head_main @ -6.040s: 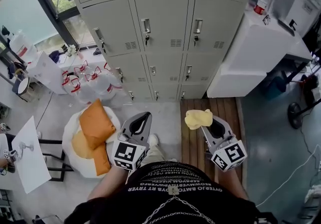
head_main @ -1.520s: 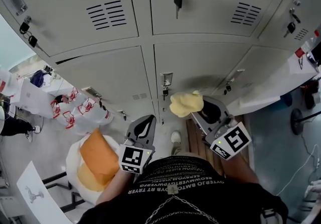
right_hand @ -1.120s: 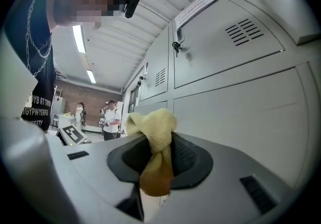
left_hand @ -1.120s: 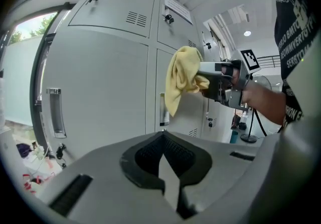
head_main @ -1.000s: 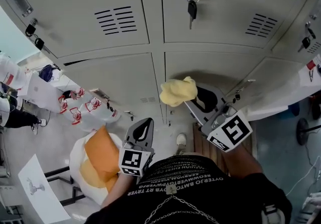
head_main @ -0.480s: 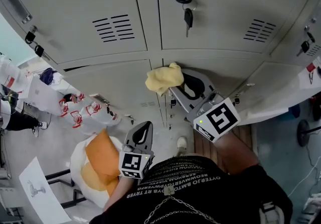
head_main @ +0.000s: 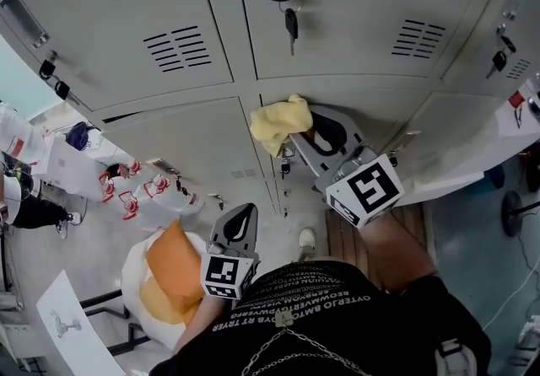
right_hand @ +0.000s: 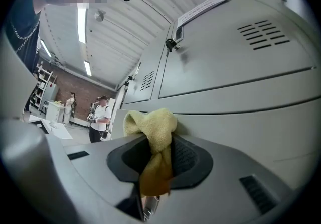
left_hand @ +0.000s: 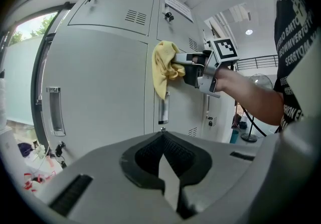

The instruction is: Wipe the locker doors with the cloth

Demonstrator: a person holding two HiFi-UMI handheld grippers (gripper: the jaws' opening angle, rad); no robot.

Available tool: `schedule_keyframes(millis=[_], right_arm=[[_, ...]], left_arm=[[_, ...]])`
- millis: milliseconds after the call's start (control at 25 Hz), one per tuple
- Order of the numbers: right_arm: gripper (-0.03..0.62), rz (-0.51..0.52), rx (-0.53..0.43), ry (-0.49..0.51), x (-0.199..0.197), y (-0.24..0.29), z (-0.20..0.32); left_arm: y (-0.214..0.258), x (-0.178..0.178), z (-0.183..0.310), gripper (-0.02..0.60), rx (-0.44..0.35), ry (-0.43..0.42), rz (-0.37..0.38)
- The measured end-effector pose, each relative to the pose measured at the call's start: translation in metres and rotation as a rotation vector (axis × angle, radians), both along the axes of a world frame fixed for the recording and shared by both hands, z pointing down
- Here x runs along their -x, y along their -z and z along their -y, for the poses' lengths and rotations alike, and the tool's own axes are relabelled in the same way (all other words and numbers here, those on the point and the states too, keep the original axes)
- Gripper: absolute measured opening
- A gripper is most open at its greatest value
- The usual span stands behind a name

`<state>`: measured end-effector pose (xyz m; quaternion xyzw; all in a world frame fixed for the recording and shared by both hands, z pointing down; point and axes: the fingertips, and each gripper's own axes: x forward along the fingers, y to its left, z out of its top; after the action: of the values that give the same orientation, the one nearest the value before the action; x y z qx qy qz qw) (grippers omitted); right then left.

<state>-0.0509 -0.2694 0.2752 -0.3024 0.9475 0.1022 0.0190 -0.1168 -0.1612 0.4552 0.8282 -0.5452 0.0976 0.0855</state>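
The cloth (head_main: 281, 123) is yellow and bunched into a wad at frame centre. It is clamped in the right hand-held gripper (head_main: 299, 136) and pressed against the locker doors (head_main: 354, 20). The doors are pale grey metal with louvred vents.

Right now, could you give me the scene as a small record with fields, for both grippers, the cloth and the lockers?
right gripper: shut on the cloth, raised to the lockers
left gripper: shut, empty, held low
cloth: yellow, bunched, against a locker door, just above its handle
lockers: grey; a key hangs in one upper lock
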Motion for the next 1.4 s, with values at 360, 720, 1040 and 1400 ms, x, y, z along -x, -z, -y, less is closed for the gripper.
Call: schedule_keyframes(millis=[360, 720, 1040, 1400], right_arm=[[0.092, 0.025, 0.0, -0.122, -0.049, 0.008, 0.007], [0.094, 0.053, 0.009, -0.244, -0.099, 0.011, 0.014], [0.095, 0.059, 0.023, -0.338, -0.145, 0.008, 0.02], [0.096, 0.069, 0.049, -0.431, -0.191, 0.006, 0.025]], left_arm=[[-0.002, -0.015, -0.009, 0.003, 0.002, -0.053, 0.013], [-0.006, -0.023, -0.015, 0.003, 0.013, -0.082, 0.02], [-0.005, -0.023, -0.015, 0.003, 0.012, -0.087, 0.022], [-0.004, -0.027, -0.015, 0.003, 0.011, -0.092, -0.005]])
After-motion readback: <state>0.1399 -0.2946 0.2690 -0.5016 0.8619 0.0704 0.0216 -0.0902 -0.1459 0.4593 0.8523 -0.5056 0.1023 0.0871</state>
